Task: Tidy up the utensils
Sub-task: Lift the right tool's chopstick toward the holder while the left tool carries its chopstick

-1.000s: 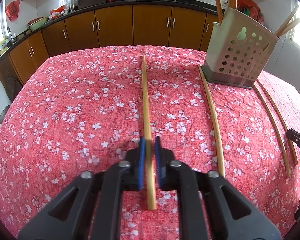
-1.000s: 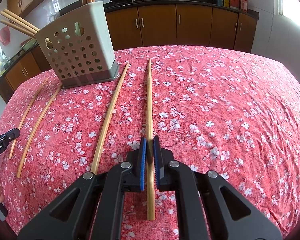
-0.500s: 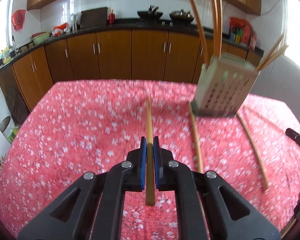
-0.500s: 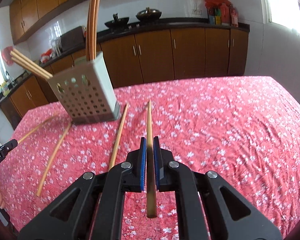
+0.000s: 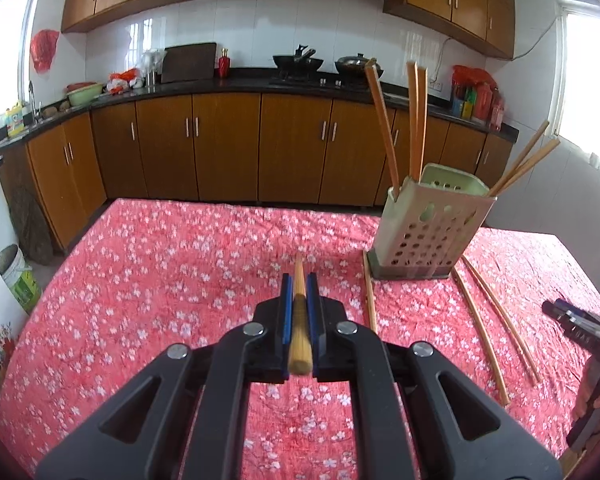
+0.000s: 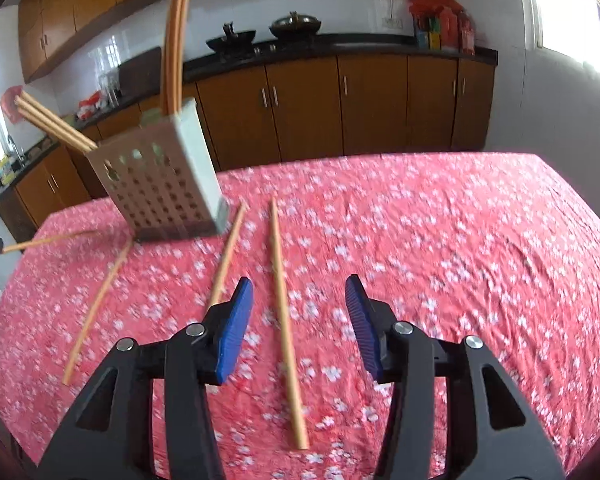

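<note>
My left gripper [image 5: 299, 280] is shut on a wooden chopstick [image 5: 299, 328] and holds it lifted above the red floral tablecloth, pointing forward. The perforated beige utensil holder [image 5: 430, 232] stands to the right with several chopsticks in it. Three loose chopsticks [image 5: 480, 328] lie on the cloth near its base. My right gripper [image 6: 298, 292] is open above the table, and a chopstick [image 6: 284, 312] lies on the cloth below its jaws. The holder [image 6: 160, 196] sits to the upper left, with more loose chopsticks [image 6: 96, 308] beside it.
The table [image 5: 140, 280] is covered in red floral cloth. Brown kitchen cabinets [image 5: 220, 144] and a dark counter with pans run behind it. The other gripper's tip [image 5: 572, 320] shows at the right edge of the left wrist view.
My left gripper lifted its chopstick off the cloth and levelled it. My right gripper, shut on a chopstick before, has opened, and that chopstick now lies on the cloth.
</note>
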`<state>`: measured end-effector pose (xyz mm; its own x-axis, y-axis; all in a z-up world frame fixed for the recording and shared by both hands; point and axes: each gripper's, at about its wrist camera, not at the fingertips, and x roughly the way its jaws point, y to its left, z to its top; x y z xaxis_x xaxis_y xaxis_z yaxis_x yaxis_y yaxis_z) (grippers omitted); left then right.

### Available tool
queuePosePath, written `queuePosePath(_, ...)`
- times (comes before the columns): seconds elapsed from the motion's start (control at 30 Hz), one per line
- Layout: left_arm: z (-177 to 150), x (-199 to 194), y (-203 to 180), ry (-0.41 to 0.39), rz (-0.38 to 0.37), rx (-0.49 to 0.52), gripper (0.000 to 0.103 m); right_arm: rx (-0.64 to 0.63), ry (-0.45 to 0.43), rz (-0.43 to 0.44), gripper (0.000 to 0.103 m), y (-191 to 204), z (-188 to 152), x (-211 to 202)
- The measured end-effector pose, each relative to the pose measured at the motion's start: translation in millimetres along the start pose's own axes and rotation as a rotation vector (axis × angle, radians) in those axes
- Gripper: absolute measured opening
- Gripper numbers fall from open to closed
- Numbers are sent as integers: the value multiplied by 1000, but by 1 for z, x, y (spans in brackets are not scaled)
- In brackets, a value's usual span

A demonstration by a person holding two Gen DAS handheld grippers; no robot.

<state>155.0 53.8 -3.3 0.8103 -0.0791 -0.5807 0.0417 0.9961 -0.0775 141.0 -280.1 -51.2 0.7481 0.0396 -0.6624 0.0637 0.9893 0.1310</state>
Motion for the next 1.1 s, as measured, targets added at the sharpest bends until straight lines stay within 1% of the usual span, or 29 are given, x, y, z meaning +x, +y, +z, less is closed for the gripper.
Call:
queuePosePath(0.03, -3, 1, 1, 5, 0, -3, 8, -1, 21, -1, 43, 0, -2, 5)
queuePosePath(0.07, -5, 3, 2, 11, 0, -5, 8, -7, 51, -2, 34, 0, -7, 11)
queuePosePath(0.1, -7, 4, 2, 16, 0, -6, 8, -15, 79, -5, 31, 0, -11, 17)
queuePosePath(0.17, -10, 4, 2, 21, 0, -8, 8, -28, 106, -3, 28, 2, -17, 23)
queuePosePath(0.2, -11, 5, 2, 23, -1, -8, 8, -30, 110, 2, 28, 4, -20, 25)
queuePosePath(0.37, -13, 6, 1, 28, -2, -4, 8, -51, 92, 74, 28, 13, -29, 20)
queuePosePath(0.43, -13, 7, 2, 30, -3, -6, 8, -89, 108, 74, 27, 21, -32, 22)
queuePosePath(0.5, -13, 8, 3, 32, -4, -9, 8, -115, 135, 61, 16, 26, -36, 27)
queuePosePath(0.53, -13, 8, 3, 32, -4, -10, 8, -118, 151, 52, 15, 28, -36, 30)
queuePosePath(0.57, -13, 8, 3, 33, -4, -10, 8, -111, 147, 53, 8, 27, -36, 30)
queuePosePath(0.67, -13, 7, 2, 31, -4, -10, 8, -77, 164, 60, 8, 21, -33, 30)
queuePosePath(0.73, -11, 6, 2, 25, -6, -12, 8, -70, 144, 54, 7, 18, -29, 28)
queuePosePath(0.83, -5, 1, 2, 5, -6, -13, 8, -44, 64, 60, 7, 12, -15, 9)
queuePosePath(0.97, 4, -8, 2, -31, -9, -17, 8, -16, -70, 62, 7, 6, 7, -23)
queuePosePath(1.1, 13, -18, 0, -68, -16, -22, 8, 7, -155, 63, 7, 4, 22, -44)
